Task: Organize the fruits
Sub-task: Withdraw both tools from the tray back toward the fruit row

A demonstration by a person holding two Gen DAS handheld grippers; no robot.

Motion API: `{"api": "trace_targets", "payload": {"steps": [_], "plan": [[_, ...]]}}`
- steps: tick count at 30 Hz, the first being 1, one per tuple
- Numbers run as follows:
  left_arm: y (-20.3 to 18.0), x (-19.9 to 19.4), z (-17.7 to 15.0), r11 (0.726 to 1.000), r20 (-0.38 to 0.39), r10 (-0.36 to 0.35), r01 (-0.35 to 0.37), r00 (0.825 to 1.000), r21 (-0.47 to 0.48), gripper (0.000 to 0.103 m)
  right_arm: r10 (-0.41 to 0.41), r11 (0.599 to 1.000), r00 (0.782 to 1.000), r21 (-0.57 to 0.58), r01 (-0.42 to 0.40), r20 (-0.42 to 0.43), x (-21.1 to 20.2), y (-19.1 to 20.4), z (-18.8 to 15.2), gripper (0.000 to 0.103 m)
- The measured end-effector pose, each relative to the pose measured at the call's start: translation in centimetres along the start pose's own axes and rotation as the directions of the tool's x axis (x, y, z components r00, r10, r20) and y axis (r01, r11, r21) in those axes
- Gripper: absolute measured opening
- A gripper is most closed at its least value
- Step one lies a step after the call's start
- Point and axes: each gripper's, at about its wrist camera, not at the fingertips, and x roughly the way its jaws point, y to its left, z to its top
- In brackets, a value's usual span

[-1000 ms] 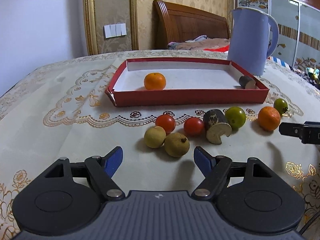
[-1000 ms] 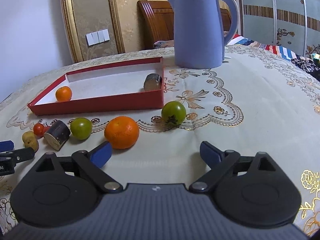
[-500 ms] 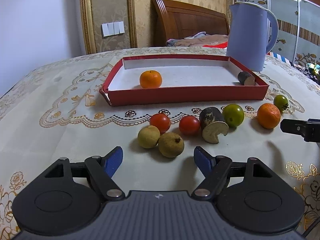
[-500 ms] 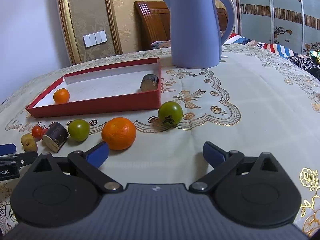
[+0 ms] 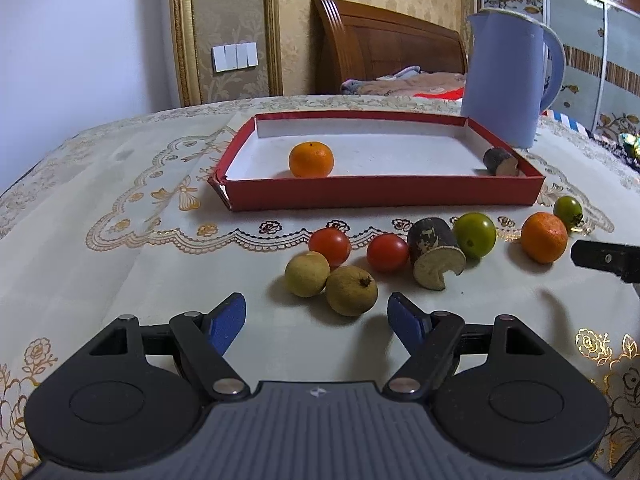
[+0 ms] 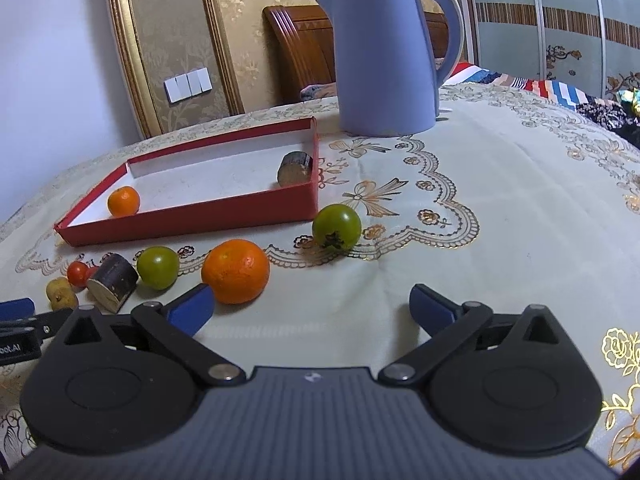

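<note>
Right wrist view: the right claw (image 6: 308, 306), widened just now and empty, is aimed past the orange (image 6: 235, 271), seen at eleven o'clock on the surface (image 6: 500, 208); the left claw (image 5: 316, 318), also released, is farther.

A tall blue kettle (image 6: 386, 56) stands on the embroidered cream tablecloth (image 6: 500, 200) at the far right. Beyond it are a wooden headboard (image 5: 384, 50) and white wall switches (image 5: 235, 57).
</note>
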Motion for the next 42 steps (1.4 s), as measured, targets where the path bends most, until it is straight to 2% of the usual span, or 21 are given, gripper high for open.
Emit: {"api": "trace_targets", "payload": {"steps": [7, 12, 15, 20, 23, 28, 30, 32, 33, 36, 39, 42], "plan": [[-0.5, -0.6, 0.5, 1.0, 0.041, 0.021, -0.022, 0.999, 0.017, 0.078, 0.017, 1.0, 1.0, 0.016, -0.017, 0.004, -0.1, -0.2, 0.0, 0.103], [-1.6, -0.5, 0.6, 0.999, 0.031, -0.037, 0.036, 0.999, 0.019, 0.078, 0.02, 1.0, 1.0, 0.024, -0.02, 0.005, -0.1, -0.3, 0.0, 0.103], [-2.6, -0.3, 0.6, 0.998, 0.047, 0.001, -0.003, 0.999, 0.06, 0.078, 0.019, 0.999, 1.0, 0.03, -0.019, 0.006, -0.1, -0.4, 0.0, 0.103], [-2.6, 0.2, 1.1, 0.998, 0.05, 0.013, -0.016, 0.999, 0.054, 0.078, 0.021, 0.999, 1.0, 0.033, -0.021, 0.006, -0.1, -0.5, 0.0, 0.103], [-2.4, 0.7, 0.7, 0.997, 0.03, 0.031, -0.033, 0.999, 0.073, 0.078, 0.021, 0.999, 1.0, 0.037, -0.021, 0.007, -0.1, -0.5, -0.1, 0.103], [-0.1, 1.5, 0.9, 1.0, -0.016, -0.013, 0.013, 1.0, 0.001, 0.078, 0.022, 0.999, 1.0, 0.042, -0.022, 0.007, 0.0, -0.6, -0.1, 0.103], [0.4, 1.8, 1.2, 1.0, -0.008, 0.024, -0.024, 1.0, 0.002, 0.076, 0.019, 0.999, 1.0, 0.043, -0.019, 0.007, 0.0, -0.6, -0.1, 0.103], [1.1, 1.9, 1.5, 0.992, 0.018, 0.126, -0.126, 0.992, 0.001, 0.075, 0.019, 0.999, 1.0, 0.046, -0.019, 0.008, 0.0, -0.7, -0.1, 0.103], [1.5, 1.8, 1.6, 0.99, 0.027, 0.143, -0.143, 0.989, -0.009, 0.074, 0.018, 0.999, 1.0, 0.048, -0.018, 0.007, 0.0, -0.7, -0.1, 0.103], [2.6, 1.6, 1.5, 0.992, 0.015, 0.119, -0.119, 0.993, -0.034, 0.074, 0.017, 0.999, 1.0, 0.049, -0.018, 0.004, 0.0, -0.7, -0.1, 0.103], [2.4, 0.9, 0.9, 0.996, 0.03, 0.085, -0.085, 0.996, -0.002, 0.074, 0.014, 0.999, 1.0, 0.045, -0.014, 0.002, 0.1, -0.7, -0.1, 0.103], [1.8, 0.7, 1.0, 0.996, 0.043, 0.083, -0.084, 0.996, 0.03, 0.074, 0.015, 0.999, 1.0, 0.047, -0.015, 0.002, 0.0, -0.7, -0.1, 0.103]]}}
